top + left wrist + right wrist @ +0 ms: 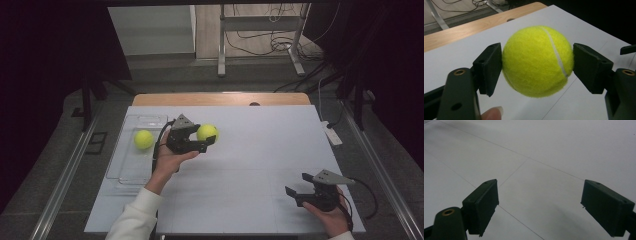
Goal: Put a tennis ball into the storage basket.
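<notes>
A yellow-green tennis ball sits between the jaws of my left gripper, which is shut on it; both pads press its sides and it hangs just above the white table. A second tennis ball lies in a clear plastic tray at the table's left. My right gripper rests near the front right corner of the table, open, with bare white table between its jaws.
The white tabletop has a wooden strip along its far edge. A white cable box lies at the right edge. Beyond the table stand a metal frame and floor cables.
</notes>
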A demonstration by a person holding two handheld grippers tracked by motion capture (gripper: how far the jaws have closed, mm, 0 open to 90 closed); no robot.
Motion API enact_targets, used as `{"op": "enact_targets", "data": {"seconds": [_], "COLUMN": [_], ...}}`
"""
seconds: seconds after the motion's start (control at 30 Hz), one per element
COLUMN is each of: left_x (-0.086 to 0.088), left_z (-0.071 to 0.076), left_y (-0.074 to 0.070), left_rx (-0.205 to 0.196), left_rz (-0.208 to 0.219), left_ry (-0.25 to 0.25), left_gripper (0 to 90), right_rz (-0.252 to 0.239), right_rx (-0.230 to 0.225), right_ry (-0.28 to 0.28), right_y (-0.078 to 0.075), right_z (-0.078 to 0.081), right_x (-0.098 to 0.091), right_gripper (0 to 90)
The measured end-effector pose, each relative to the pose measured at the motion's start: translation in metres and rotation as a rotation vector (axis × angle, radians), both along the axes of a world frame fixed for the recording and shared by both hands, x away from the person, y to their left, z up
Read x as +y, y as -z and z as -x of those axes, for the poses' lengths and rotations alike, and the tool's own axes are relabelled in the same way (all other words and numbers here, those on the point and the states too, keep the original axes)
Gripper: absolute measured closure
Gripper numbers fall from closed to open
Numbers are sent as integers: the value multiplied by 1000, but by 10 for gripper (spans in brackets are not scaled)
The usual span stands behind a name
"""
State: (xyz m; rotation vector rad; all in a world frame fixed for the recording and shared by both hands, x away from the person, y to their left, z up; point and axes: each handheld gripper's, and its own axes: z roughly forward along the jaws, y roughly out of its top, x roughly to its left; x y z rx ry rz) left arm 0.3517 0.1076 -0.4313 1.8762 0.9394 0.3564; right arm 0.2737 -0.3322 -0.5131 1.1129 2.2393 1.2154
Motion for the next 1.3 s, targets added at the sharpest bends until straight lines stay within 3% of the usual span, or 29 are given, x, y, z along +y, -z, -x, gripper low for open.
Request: {"op": "enact_targets", "data": {"seconds": [1.3], "left_x": [43], "left_z": [12], "left_y": [-8], "left_rx": [-17], "left_rz": [33], "left_ry": [-97], "left_gripper": [273], "right_rz": [-1], "right_rx": [1], "right_ry": [-3], "right_y": [1], "right_z": [0], "right_x": [1], "right_gripper": [144]}}
